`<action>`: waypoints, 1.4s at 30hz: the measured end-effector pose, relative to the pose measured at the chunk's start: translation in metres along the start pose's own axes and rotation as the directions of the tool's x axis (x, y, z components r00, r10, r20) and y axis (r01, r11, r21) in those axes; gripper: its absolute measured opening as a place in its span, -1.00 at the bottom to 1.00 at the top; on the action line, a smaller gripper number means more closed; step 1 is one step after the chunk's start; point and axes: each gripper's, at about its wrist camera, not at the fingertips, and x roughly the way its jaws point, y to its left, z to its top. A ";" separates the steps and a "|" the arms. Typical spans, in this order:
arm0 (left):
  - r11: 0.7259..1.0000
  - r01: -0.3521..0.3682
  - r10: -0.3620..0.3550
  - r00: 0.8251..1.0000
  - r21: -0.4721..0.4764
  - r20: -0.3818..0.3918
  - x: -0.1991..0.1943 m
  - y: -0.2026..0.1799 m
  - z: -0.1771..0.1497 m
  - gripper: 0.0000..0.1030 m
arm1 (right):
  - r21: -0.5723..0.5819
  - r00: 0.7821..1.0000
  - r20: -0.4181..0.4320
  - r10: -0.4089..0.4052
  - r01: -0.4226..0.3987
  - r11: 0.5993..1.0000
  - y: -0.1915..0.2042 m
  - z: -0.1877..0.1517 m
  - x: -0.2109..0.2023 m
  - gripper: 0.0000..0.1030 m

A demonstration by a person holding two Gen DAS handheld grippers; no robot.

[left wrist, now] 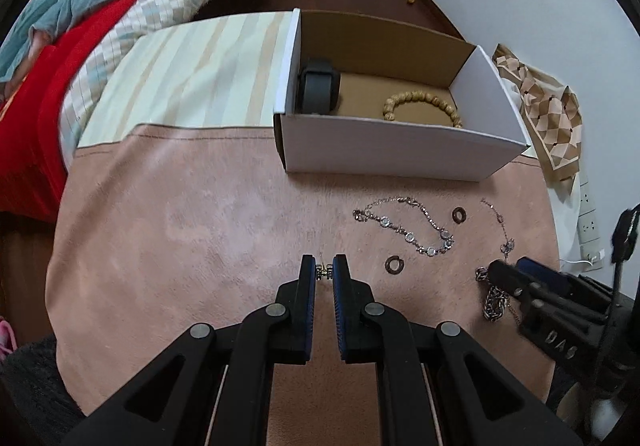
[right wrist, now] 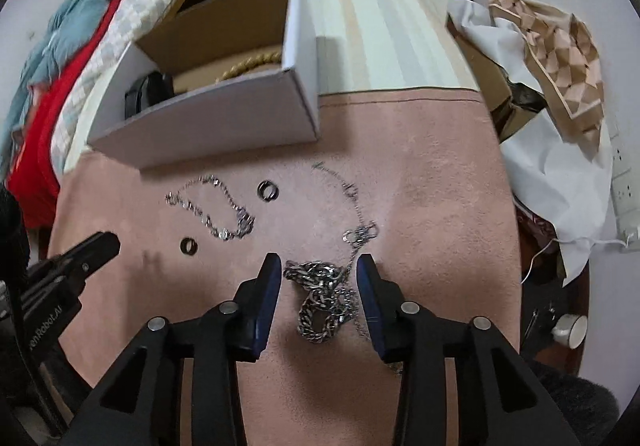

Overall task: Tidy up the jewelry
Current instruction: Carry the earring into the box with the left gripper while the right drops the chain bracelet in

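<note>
Left tongs (left wrist: 324,270) clamped on earring (left wrist: 324,272); right tongs (right wrist: 318,272) apart astride chain (right wrist: 320,296), box (right wrist: 208,125) beyond

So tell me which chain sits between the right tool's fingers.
The heavy curb-link chain, bunched in a heap; the other two are thin, spread out farther toward the box.

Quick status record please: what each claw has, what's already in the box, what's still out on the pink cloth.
left claw: shut on a small earring
right claw: open, straddling a heavy chain that lies on the pink cloth
in box: bead bracelet, dark watch
still on cloth: link bracelet, two dark rings, thin necklace, heavy chain
</note>
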 end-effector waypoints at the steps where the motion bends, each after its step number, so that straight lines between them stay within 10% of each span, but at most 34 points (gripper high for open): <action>1: 1.000 0.000 0.000 1.000 0.000 0.000 0.000 0.000 0.000 -0.88 | -0.014 1.000 -0.010 -0.015 0.014 1.000 0.003 0.000 0.003 -0.35; 3: 1.000 0.000 0.000 1.000 0.000 0.000 0.000 0.001 0.000 -0.88 | -0.038 1.000 0.004 -0.025 0.025 0.999 0.008 -0.003 0.006 -0.64; 14: 0.999 0.037 -0.036 0.999 -0.004 0.035 -0.026 0.005 0.008 -0.88 | 0.030 0.983 0.156 0.092 -0.097 0.995 0.013 -0.005 -0.057 -0.68; 25: 0.997 0.076 -0.077 0.987 0.014 0.141 -0.076 0.003 0.073 -0.88 | -0.028 0.921 0.336 0.197 -0.199 0.980 0.037 0.075 -0.150 -0.69; 42: 0.996 0.078 -0.079 0.996 0.039 0.028 -0.016 -0.003 0.171 -0.79 | 0.022 0.971 0.156 0.182 -0.187 0.982 0.034 0.174 -0.045 -0.68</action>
